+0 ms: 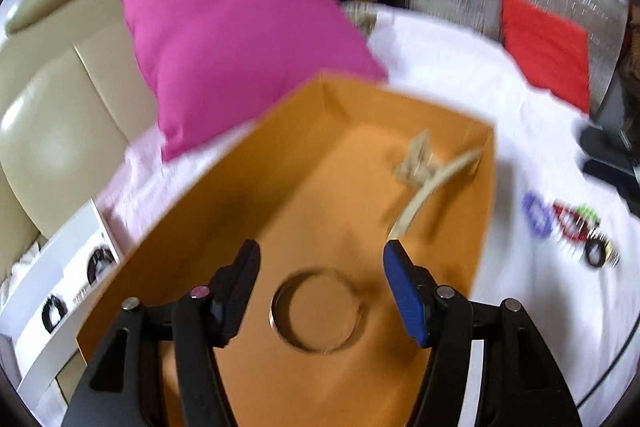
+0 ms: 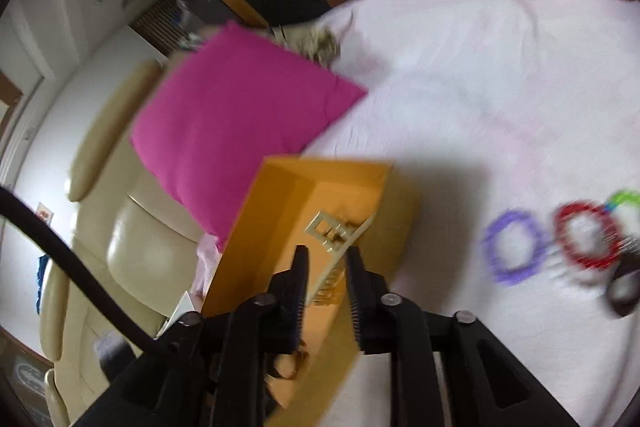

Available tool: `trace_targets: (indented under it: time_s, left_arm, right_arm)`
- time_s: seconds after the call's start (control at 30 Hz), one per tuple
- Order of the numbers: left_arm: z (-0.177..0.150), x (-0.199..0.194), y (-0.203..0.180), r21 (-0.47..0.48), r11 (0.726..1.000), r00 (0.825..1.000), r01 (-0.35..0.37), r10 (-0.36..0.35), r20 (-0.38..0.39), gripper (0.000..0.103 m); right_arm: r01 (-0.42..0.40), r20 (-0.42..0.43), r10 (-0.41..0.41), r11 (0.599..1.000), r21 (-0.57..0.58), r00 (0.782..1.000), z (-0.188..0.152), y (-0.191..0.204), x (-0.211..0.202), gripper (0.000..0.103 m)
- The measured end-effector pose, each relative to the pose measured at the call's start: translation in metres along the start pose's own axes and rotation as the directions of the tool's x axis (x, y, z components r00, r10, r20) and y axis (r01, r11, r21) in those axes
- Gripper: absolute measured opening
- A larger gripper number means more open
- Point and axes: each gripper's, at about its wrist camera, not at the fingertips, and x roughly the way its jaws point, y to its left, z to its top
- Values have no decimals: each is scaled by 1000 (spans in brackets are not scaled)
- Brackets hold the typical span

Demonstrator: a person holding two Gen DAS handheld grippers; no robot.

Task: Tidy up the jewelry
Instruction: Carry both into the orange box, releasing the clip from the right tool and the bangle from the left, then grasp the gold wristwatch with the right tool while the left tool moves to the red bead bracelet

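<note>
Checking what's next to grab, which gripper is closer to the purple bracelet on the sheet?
Probably right. The right gripper hangs over the orange box, purple bracelet just beside; the left gripper sees it farther off.

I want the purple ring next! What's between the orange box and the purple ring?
Nothing: only bare white sheet separates the orange box from the purple ring, seen best in the right wrist view.

The orange box (image 1: 320,163) is viewed closely and steeply from above by the left wrist camera; it is seen from farther back by the right wrist camera. The pink cushion (image 1: 240,47) and white bed (image 1: 460,67) are shared.
</note>
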Motion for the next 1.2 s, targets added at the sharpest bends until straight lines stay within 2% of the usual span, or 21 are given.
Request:
trace_targets:
  time_s: [0.03,0.1,0.17,0.27,0.4,0.47,0.57,0.73,0.8,0.87,0.93,1.0,1.2]
  left_arm:
    - [2,-3,-2,2,1000,1000,12,-12,19,65]
    - [5,-10,-11,9,999,997,54,-54,50,65]
    - [8,-15,-25,20,996,995,88,-88,52,65]
    - [8,-19,-51,50,989,990,138,-140,35,65]
    - [7,-16,-89,107,980,986,167,-168,0,65]
    - [5,-9,-102,128,977,985,170,-168,-29,65]
    - [2,-2,-118,151,979,991,136,-132,-39,73]
    - [8,-1,-128,128,986,994,108,-105,-29,73]
    - [10,-3,-131,125,986,994,112,-112,-6,73]
    - [11,-5,-138,143,985,995,96,-100,16,73]
    - [11,-3,-144,157,983,995,99,-102,13,73]
    - [11,1,-148,155,983,995,103,-104,0,73]
    - [13,7,-153,152,981,993,118,-116,-22,73]
  right_arm:
    - [20,21,-20,1000,-4,1000,1,-11,-16,47]
    - [58,58,-59,998,12,997,0,-44,-49,54]
    - [93,67,-96,994,55,993,-2,-81,-76,54]
    - [108,42,-116,982,156,992,-8,-136,-95,54]
    - [81,17,-89,959,270,996,-11,-189,-88,54]
    - [68,9,-74,958,279,997,-13,-202,-82,54]
    - [80,12,-86,961,266,996,-11,-214,-71,54]
    - [56,-6,-56,977,206,998,-4,-213,-51,55]
    - [37,-52,-28,983,181,998,-3,-209,-44,54]
    - [56,-94,-43,988,142,995,-5,-202,-43,45]
    - [57,-144,-40,991,123,989,-10,-198,-45,28]
    - [81,-181,-62,992,98,982,-20,-194,-49,27]
    - [151,-221,-139,988,38,965,-51,-183,-83,26]
